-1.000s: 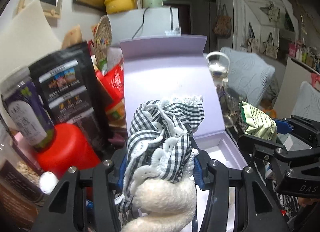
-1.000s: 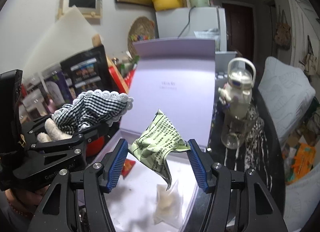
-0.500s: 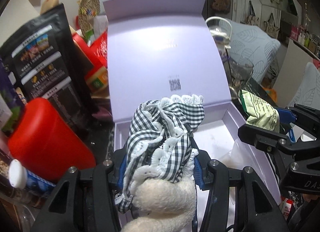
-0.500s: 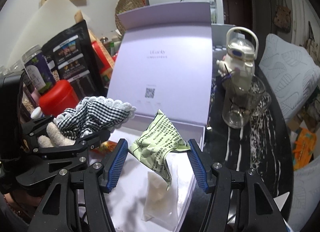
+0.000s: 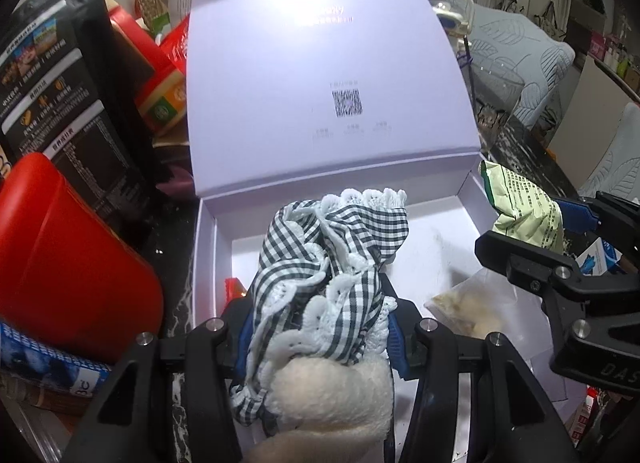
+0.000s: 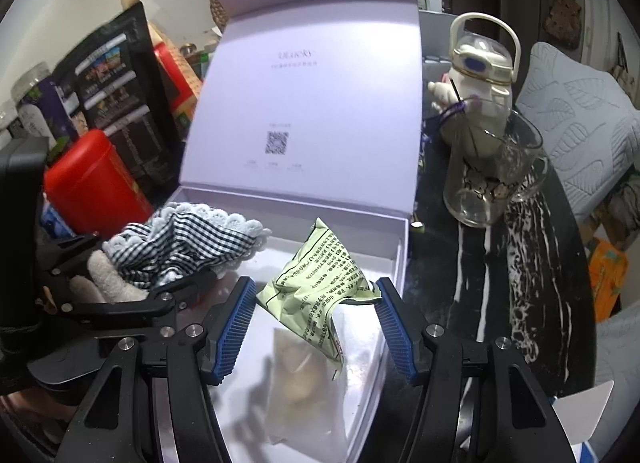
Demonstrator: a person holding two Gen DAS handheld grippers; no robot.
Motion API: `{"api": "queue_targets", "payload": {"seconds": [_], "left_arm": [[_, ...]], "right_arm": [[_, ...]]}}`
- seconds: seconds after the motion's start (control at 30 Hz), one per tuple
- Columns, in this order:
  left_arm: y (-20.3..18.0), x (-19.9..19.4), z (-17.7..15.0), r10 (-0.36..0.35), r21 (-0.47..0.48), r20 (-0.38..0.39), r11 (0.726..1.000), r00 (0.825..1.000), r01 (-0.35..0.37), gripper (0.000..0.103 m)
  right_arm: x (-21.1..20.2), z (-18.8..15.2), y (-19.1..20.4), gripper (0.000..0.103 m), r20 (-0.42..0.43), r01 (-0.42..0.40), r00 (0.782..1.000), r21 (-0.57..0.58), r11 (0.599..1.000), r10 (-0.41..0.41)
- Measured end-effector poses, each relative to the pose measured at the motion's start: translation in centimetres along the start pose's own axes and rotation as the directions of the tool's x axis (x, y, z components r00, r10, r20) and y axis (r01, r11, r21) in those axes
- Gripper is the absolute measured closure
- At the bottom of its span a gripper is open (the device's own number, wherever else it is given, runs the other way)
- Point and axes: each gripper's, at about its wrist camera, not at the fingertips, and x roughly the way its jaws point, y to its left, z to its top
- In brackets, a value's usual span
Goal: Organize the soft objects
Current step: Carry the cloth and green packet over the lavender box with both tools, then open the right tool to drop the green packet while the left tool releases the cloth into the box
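Note:
My left gripper [image 5: 320,327] is shut on a soft toy with a black-and-white checked, lace-trimmed cloth [image 5: 332,255] and a cream fleece body [image 5: 332,395]; it hangs over the open lilac box [image 5: 206,263]. The toy also shows in the right wrist view [image 6: 180,243]. My right gripper [image 6: 316,323] is shut on a crumpled pale green packet [image 6: 320,283], held above the right part of the box [image 6: 400,259]. The packet also shows in the left wrist view [image 5: 524,207]. A clear bag with beige contents [image 6: 300,379] lies on the box floor.
The box lid [image 5: 324,71] stands upright behind. A red canister [image 5: 60,263] and black pouches [image 5: 60,75] crowd the left. A glass mug [image 6: 492,179] and white bottle [image 6: 480,55] stand on the dark marbled table [image 6: 520,283] to the right. A small red item [image 5: 234,287] lies in the box.
Both grippers have moved forward and down over the open box, each still holding its object. The box floor and the clear bag now show closer beneath them.

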Motion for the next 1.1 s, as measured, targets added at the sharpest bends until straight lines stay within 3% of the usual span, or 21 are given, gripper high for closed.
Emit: {"api": "queue_targets", "payload": {"seconds": [0.67,0.83,1.1], "left_arm": [[-1.3,2.0,0.5,0.035,0.013,-0.076,0.999,0.996,-0.034,0.051],[-0.6,1.6,0.7,-0.034,-0.04,-0.065,0.999,0.997,0.031,0.051],[-0.9,-0.6,0.9,0.054,-0.039,0.017,0.998,0.998,-0.054,0.047]], "right_arm": [[2.2,-0.5,0.6,0.04,-0.058,0.047,0.997,-0.046,0.998,-0.049],[1.6,-0.4,1.0,0.038,-0.062,0.065,0.996,-0.066,0.996,-0.069],[-0.2,-0.4,1.0,0.037,-0.029,0.078,0.996,-0.075,0.994,-0.08]]}}
